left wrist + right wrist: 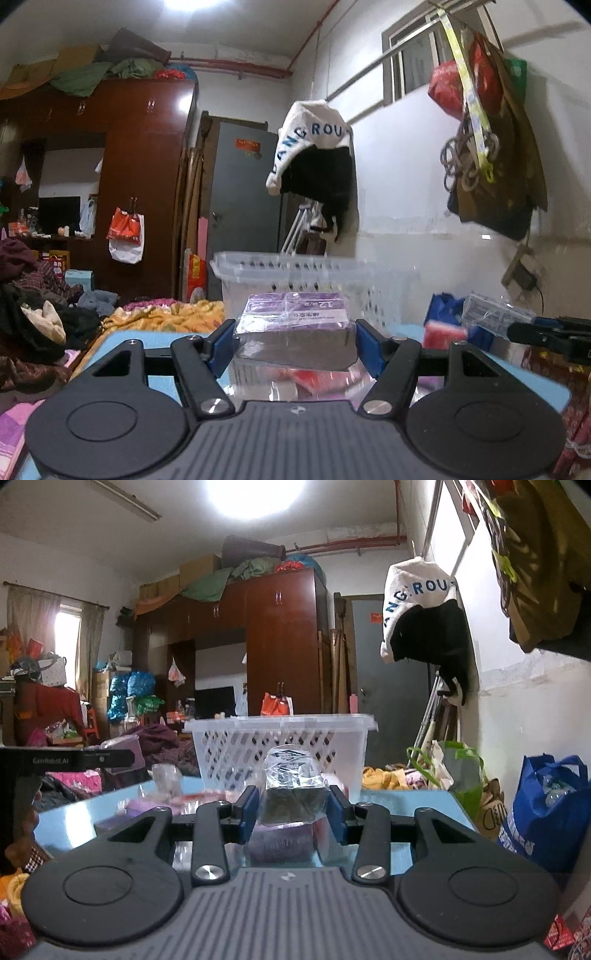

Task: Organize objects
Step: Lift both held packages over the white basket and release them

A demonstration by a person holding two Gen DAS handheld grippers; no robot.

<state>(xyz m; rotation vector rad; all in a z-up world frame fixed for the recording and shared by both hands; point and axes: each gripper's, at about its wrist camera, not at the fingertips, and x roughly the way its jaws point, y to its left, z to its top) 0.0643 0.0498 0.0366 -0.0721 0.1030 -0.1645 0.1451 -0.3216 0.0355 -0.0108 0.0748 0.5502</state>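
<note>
My left gripper (295, 341) is shut on a purple shrink-wrapped pack (293, 319) and holds it above the light blue table (147, 341), in front of a clear plastic basket (314, 273). My right gripper (291, 808) is shut on a clear-wrapped dark pack (291, 786), also held above the table (406, 805) in front of the same basket (280, 746). The right gripper and its pack (495, 314) show at the right edge of the left wrist view. The left gripper's body (55, 764) shows at the left of the right wrist view.
Several more wrapped packs, purple and red, lie on the table under the grippers (280, 842). A blue shopping bag (546, 812) and a green bag (454, 771) stand by the right wall. Bedding and clothes (48, 317) pile up left of the table.
</note>
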